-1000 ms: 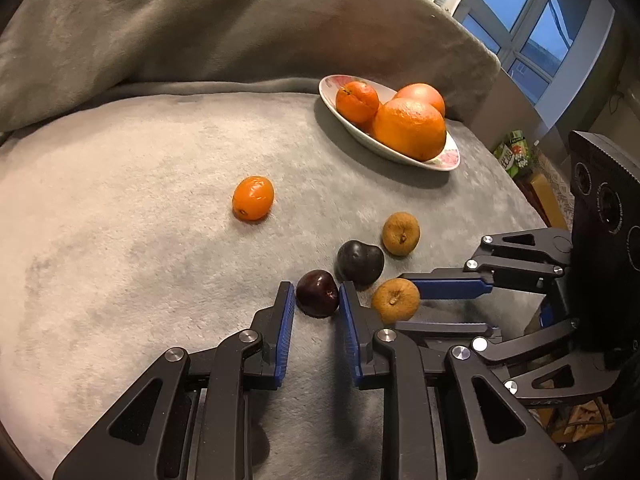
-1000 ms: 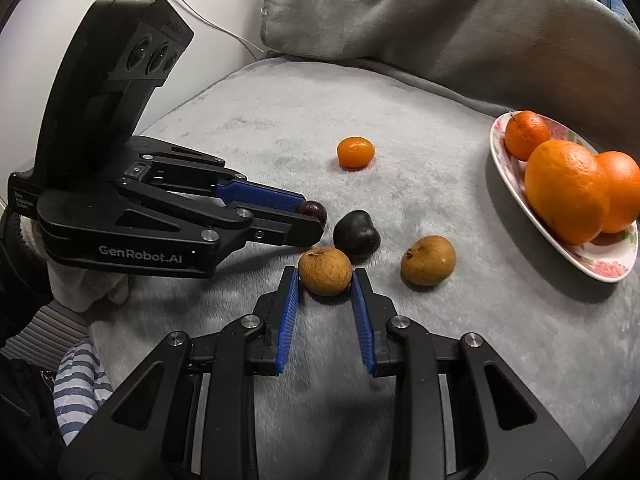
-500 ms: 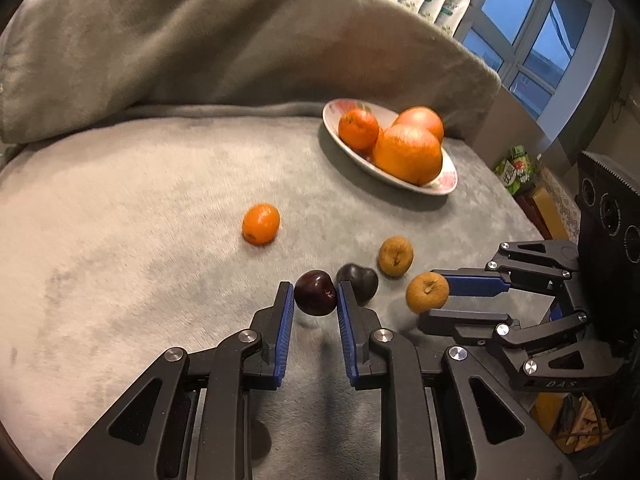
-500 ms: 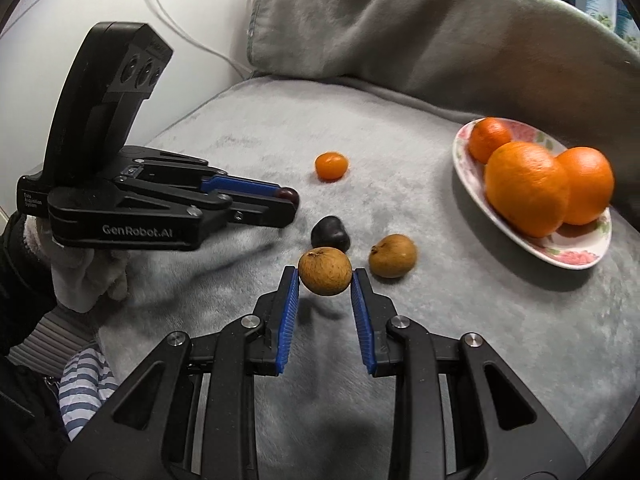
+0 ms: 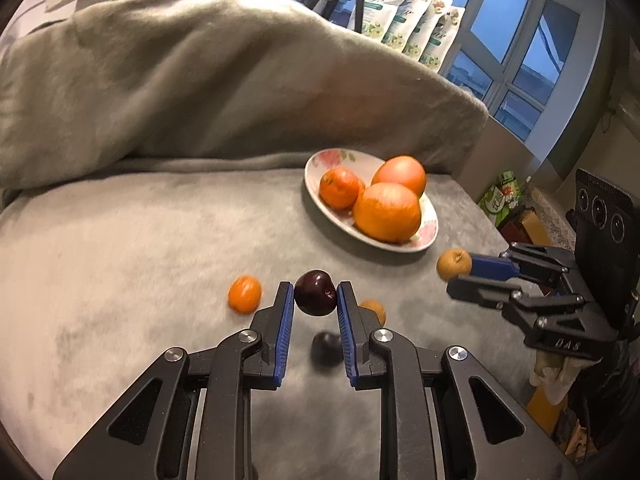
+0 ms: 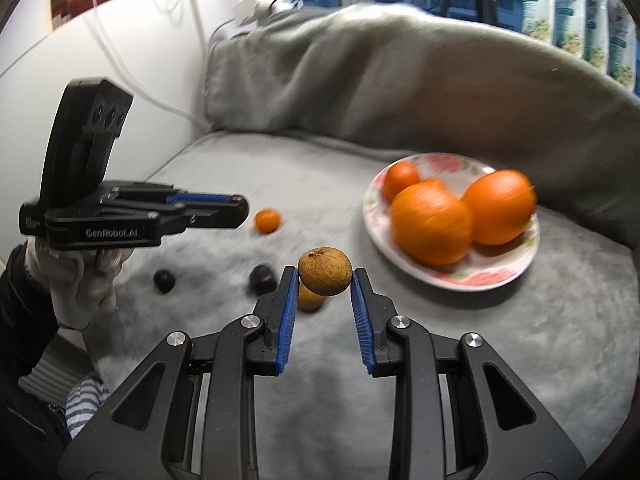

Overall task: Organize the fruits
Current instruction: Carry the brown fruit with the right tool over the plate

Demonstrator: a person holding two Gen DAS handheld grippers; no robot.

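1. nearest in the left wrist view, the left gripper (image 5: 316, 300) is clamped on a dark plum (image 5: 315, 293), glossy and deep red-black, held clear above the grey blanket (image 5: 120, 264).
2. in the right wrist view, the right gripper (image 6: 325, 286) is clamped on a brown fruit (image 6: 325, 271), round, dull and rough-skinned with a small stem scar on top; it too hangs clear of the cloth.
3. just below and behind these, some fruit is left on the blanket: a second brown fruit (image 6: 310, 298) partly hidden by the right gripper's near finger, a dark plum-like one (image 6: 262, 279) beside it, and another dark blob (image 6: 164, 280) that may be only a shadow; i cannot tell.
4. a little farther, a small orange one (image 6: 267, 220) lies alone, well apart from the plate.
5. farthest, the flowered plate (image 6: 500, 276) already holds three oranges (image 6: 430, 222), bright and pebbly.
6. judgement: roughly midway; two fruits are lifted but not yet delivered, and at least three are left to gather.
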